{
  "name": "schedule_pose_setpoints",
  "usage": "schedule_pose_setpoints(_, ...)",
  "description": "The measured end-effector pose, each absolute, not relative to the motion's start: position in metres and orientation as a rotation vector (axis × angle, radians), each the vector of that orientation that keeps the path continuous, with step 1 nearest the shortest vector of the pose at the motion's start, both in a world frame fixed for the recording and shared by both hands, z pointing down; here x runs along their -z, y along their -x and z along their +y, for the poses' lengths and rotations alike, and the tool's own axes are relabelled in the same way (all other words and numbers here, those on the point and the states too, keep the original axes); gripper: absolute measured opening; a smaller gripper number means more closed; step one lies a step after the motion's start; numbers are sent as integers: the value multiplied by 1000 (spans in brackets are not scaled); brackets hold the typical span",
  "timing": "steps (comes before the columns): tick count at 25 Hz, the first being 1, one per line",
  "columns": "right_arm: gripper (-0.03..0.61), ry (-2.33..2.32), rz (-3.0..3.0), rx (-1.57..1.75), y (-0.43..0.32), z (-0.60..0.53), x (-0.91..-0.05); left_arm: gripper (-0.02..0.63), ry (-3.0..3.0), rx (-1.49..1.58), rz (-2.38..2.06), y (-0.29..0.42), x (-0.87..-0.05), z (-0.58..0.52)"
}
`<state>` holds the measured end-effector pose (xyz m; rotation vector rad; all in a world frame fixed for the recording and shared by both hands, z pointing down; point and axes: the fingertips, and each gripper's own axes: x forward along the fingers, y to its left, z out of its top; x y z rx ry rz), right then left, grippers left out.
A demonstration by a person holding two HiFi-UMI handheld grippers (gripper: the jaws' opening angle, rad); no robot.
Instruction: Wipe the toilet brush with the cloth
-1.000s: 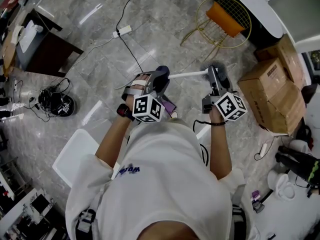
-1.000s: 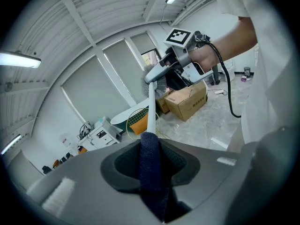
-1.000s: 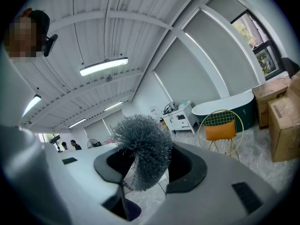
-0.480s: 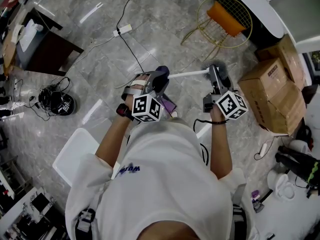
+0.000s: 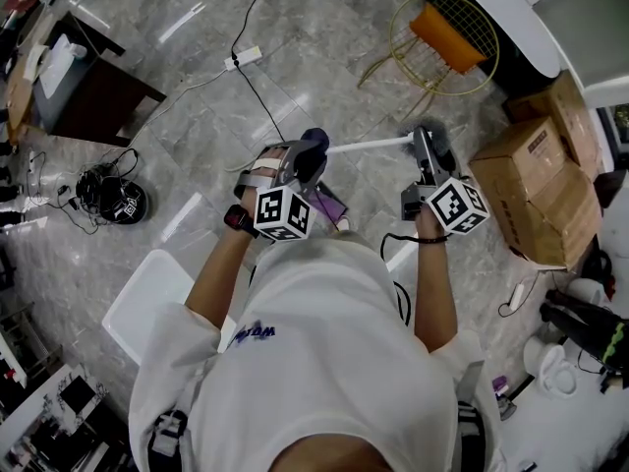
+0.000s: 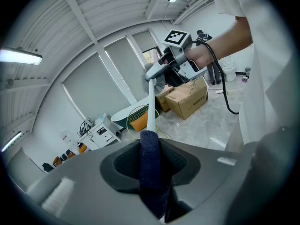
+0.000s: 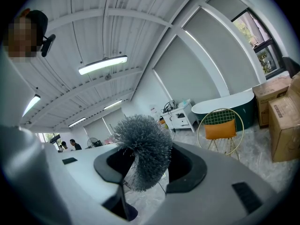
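The toilet brush has a white handle [image 5: 369,147] and a grey bristle head [image 5: 438,138]; it is held level above the floor. My left gripper [image 5: 307,160] is shut on a dark blue cloth [image 5: 314,148] that is wrapped round the handle's end. Its jaws have just eased open slightly, with the cloth [image 6: 150,168] still pinched between them. From there the handle [image 6: 151,109] runs up to my right gripper [image 6: 161,70]. My right gripper [image 5: 425,147] is shut on the brush at its head, and the bristles [image 7: 143,149] fill the space between its jaws.
A gold wire chair with an orange cushion [image 5: 442,29] stands ahead on the grey stone floor. Cardboard boxes [image 5: 536,180] are stacked at the right. A power strip with its cable [image 5: 241,60] lies ahead left, near a dark cabinet [image 5: 93,96]. A white board [image 5: 147,298] lies lower left.
My left gripper has slid slightly to the left along the handle with the cloth in it. The right gripper and the brush head have kept still.
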<state>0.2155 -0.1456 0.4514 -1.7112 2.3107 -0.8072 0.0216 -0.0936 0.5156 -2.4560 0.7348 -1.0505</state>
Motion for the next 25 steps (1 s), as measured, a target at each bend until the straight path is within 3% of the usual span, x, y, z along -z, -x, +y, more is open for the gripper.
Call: schedule_pose_setpoints(25, 206, 1679, 2332, 841, -216, -152, -456, 108, 2488, 1032, 755, 4, -517, -88)
